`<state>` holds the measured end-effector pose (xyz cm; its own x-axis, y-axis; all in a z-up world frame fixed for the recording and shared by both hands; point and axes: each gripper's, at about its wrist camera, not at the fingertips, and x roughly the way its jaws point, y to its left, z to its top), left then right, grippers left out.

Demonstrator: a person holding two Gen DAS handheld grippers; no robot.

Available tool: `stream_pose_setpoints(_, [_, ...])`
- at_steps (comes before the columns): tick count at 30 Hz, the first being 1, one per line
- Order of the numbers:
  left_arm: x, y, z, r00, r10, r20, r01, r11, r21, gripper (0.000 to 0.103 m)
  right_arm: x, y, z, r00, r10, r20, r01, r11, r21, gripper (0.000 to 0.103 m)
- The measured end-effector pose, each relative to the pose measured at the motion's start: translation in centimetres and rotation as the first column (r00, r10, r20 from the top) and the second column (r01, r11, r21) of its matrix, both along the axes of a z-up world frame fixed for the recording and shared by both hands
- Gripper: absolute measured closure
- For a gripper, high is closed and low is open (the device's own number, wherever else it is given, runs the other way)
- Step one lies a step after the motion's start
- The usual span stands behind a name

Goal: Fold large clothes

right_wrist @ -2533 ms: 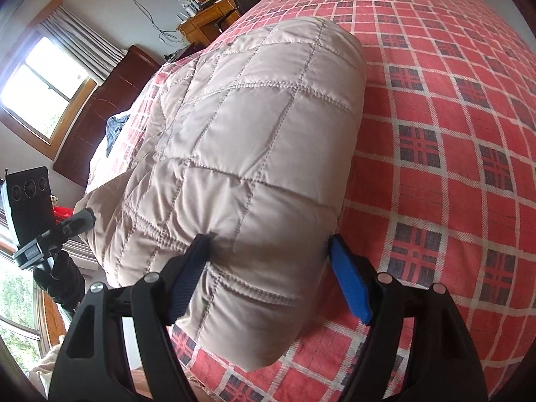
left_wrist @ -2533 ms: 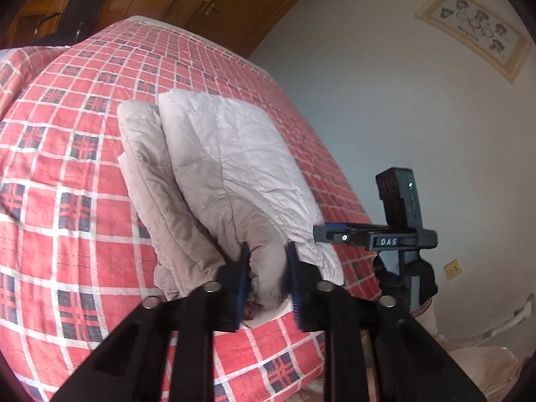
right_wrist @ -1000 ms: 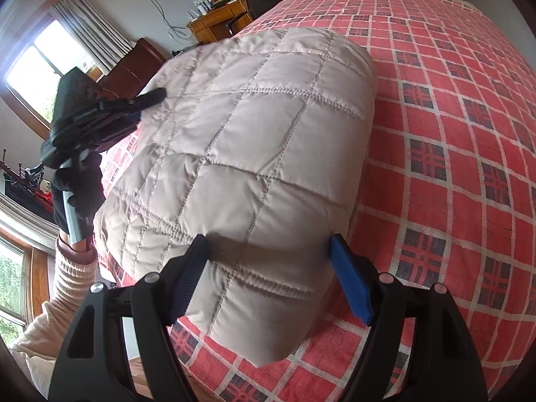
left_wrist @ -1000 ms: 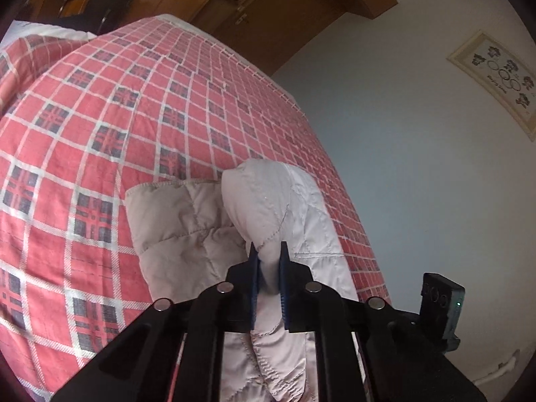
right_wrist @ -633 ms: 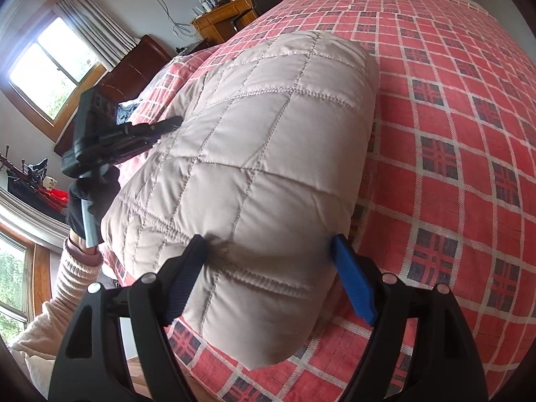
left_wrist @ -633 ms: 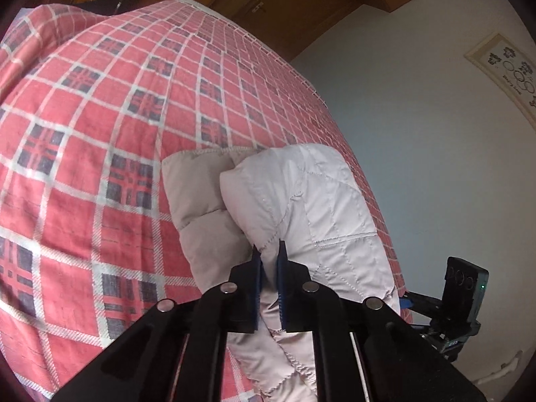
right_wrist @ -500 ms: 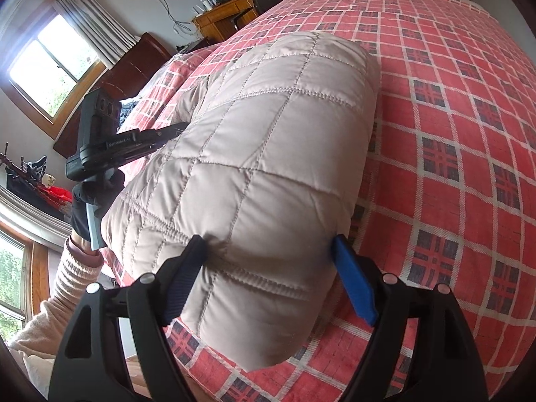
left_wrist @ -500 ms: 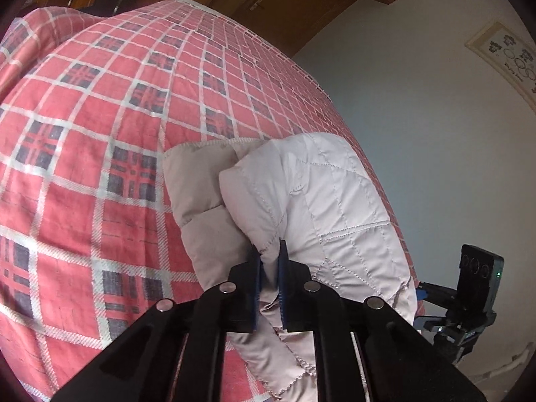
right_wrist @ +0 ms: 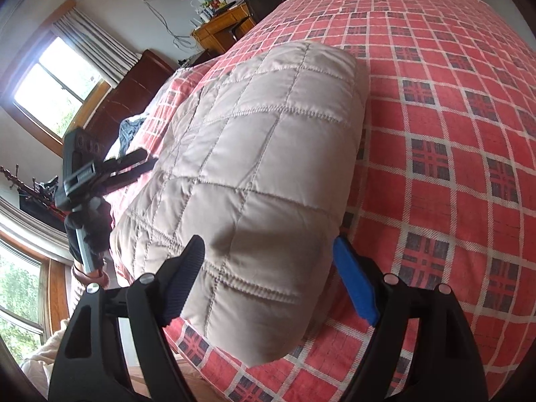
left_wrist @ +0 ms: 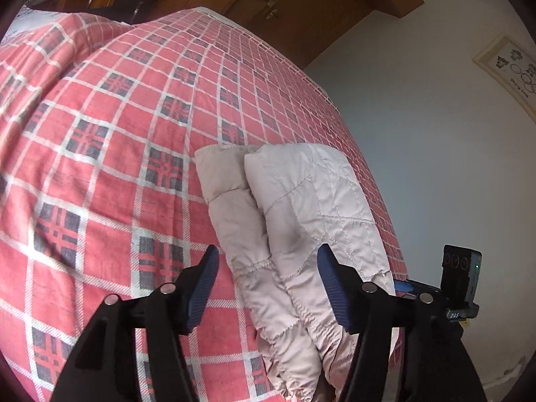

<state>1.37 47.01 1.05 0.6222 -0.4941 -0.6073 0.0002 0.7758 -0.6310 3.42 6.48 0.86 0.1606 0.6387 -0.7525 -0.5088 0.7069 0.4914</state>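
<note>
Red plaid bed [left_wrist: 110, 154] carries the folded beige quilted jacket [right_wrist: 254, 174] near its edge, two padded layers side by side in left wrist view. Left gripper [left_wrist: 266, 279] has fingers spread wide w/ jacket end between them, nothing gripped; right gripper [right_wrist: 268, 278] likewise wide open, straddling the jacket's near end w/o clamping it. Only legible writing: small white "DAS" tag on the right gripper body, seen from left view.
</note>
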Motion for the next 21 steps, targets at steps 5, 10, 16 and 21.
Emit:
stream_pose_setpoints(5, [-1.3, 0.8, -0.9, 1.0, -0.016, 0.015, 0.017, 0.996, -0.086, 0.035, 1.2, -0.6, -0.1, 1.0, -0.012, -0.018, 0.012, 0.999, 0.029, 0.024])
stream_pose_setpoints(10, [-1.1, 0.0, -1.6, 0.999, -0.048, 0.025, 0.051, 0.991, -0.123, 0.031, 2.6, -0.4, -0.3, 0.998, -0.002, -0.069, 0.008, 0.996, 0.088, 0.024])
stream_pose_setpoints(16, [0.1, -1.2, -3.1, 0.995, -0.099, 0.013, 0.1, 0.979, -0.18, 0.028, 3.9, -0.8, -1.6, 0.99, 0.02, -0.137, 0.002, 0.987, 0.158, 0.024])
stream_pose_setpoints(21, [1.4, -2.6, -4.2, 0.989, -0.148, 0.001, 0.144, 0.961, -0.237, 0.026, 4.9, -0.9, -2.7, 0.98, 0.032, -0.194, 0.011, 0.976, 0.216, 0.017])
